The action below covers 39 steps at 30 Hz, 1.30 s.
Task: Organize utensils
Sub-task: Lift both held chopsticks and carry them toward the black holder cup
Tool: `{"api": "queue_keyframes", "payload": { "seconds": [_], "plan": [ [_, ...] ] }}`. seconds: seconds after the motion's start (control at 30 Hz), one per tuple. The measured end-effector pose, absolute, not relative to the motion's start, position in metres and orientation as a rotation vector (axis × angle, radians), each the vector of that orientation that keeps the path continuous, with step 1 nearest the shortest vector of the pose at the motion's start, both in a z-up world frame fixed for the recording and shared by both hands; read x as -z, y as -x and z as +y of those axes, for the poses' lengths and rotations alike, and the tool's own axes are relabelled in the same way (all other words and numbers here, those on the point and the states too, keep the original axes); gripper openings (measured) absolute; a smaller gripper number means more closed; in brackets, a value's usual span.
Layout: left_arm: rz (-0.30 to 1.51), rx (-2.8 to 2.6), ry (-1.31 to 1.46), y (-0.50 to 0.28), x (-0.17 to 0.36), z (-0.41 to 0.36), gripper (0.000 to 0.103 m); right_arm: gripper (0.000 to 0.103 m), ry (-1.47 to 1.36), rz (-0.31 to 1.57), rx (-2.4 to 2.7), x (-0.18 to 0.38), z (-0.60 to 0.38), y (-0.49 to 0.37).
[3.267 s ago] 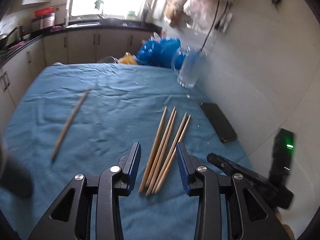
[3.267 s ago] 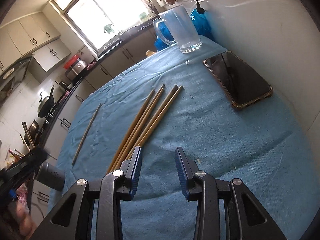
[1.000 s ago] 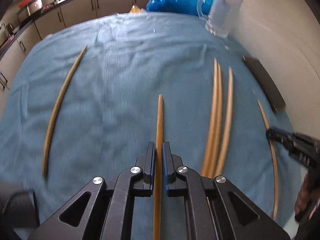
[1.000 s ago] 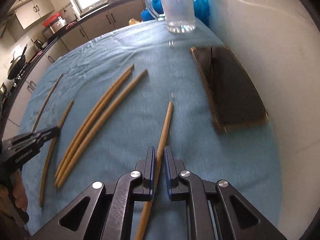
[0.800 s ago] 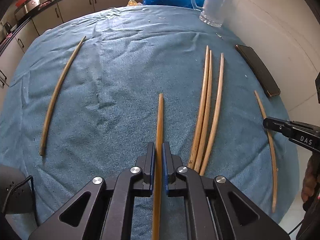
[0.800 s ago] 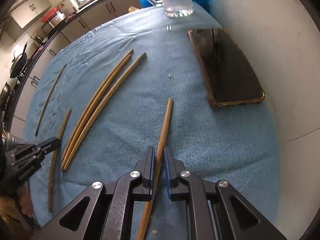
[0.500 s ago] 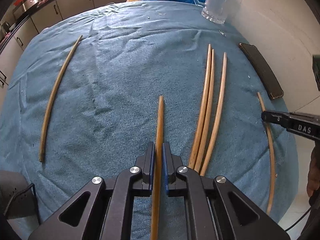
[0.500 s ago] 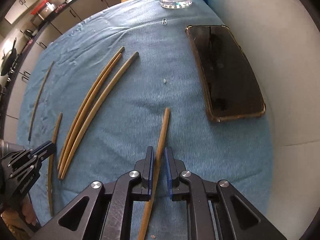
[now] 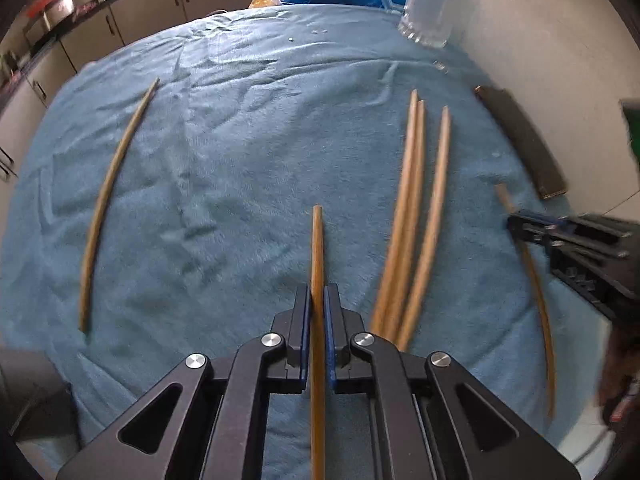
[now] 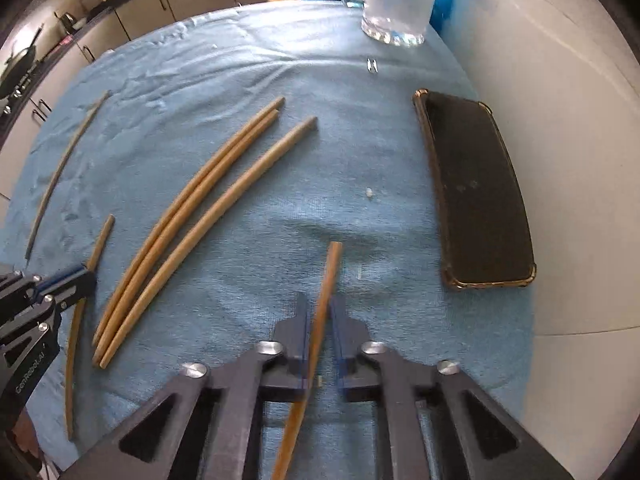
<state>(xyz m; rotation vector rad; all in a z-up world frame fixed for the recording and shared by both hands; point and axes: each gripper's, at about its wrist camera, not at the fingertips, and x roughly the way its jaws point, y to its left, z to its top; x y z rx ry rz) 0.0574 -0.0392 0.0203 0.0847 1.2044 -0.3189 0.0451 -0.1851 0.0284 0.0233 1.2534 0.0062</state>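
The left gripper (image 9: 317,304) is clamped on a wooden chopstick (image 9: 317,264) that runs straight between its blue pads (image 9: 305,320) and sticks out ahead of the fingertips over the blue tablecloth (image 9: 248,152). To that gripper's right, close by, three loose chopsticks (image 9: 412,216) lie side by side on the cloth, their near ends fanning toward it; well off to its left lies a single chopstick (image 9: 108,196).

The right gripper (image 10: 319,312) holds a second chopstick (image 10: 326,280), which slants between its fingers with the far end leaning a little right. Its jaws have just been closing, and the stick sits between them against the left pad; a narrow gap shows on the right side. To this gripper's left, the same three sticks lie angled away from it. Ahead and to its right, a black phone (image 10: 476,196) rests flat on the cloth, apart from the held stick. Farther ahead, a glass mug (image 10: 396,4) stands at the table's far edge.
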Motion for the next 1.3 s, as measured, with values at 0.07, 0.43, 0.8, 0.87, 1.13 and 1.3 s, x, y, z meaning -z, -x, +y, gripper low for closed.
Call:
{"api": "queue_keyframes", "payload": {
  "seconds": [0.07,0.43,0.8,0.87,1.13,1.3],
  "plan": [
    [1.157,0.344,-0.062,-0.046,-0.032,-0.035,0.006,0.006,-0.060,1.214,-0.038,-0.030,-0.186,-0.038],
    [0.943,0.362,0.033,0.020,-0.096,-0.005,0.006,0.006,-0.149,0.951,-0.081,-0.086,-0.187,0.036],
    [0.723,0.324,0.070,0.088,-0.145,0.014,0.006,0.006,-0.181,0.747,-0.167,-0.138,-0.164,0.093],
    [0.693,0.314,0.076,0.099,-0.150,0.021,0.006,0.006,-0.183,0.726,-0.181,-0.143,-0.160,0.100],
    [0.604,0.295,0.093,0.144,-0.169,0.044,0.006,0.006,-0.171,0.638,-0.212,-0.163,-0.139,0.130],
    [0.550,0.294,0.118,0.169,-0.185,0.057,0.006,0.006,-0.149,0.576,-0.230,-0.182,-0.126,0.150]
  ]
}}
